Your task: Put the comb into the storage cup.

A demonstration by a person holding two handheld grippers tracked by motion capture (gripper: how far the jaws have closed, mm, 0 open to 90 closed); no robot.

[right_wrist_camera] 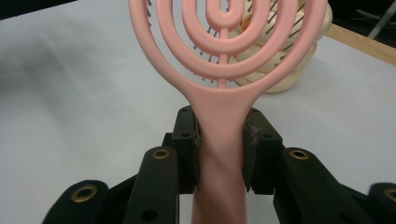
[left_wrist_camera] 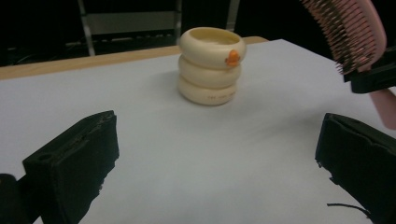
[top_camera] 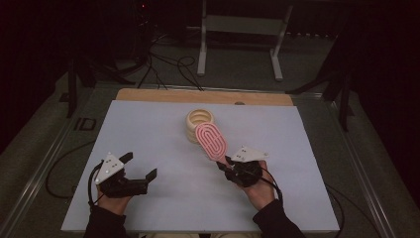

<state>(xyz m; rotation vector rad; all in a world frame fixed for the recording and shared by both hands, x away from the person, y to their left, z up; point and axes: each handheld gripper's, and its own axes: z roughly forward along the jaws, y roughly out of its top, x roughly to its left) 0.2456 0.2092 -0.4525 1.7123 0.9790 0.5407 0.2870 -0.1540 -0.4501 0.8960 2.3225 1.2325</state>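
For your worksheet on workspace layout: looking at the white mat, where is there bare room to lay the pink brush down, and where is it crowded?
Bare mat: the wide stretch left of the cream ring stack, above the open left tool; the near strip between the two tools; and the right side beyond the right tool. Crowded: mid-table, where the held pink brush overlaps the stack.

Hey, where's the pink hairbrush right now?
In the high view, the pink hairbrush is right of table centre, its handle clamped in the right tongs, its head raised beside the cream ring holder.
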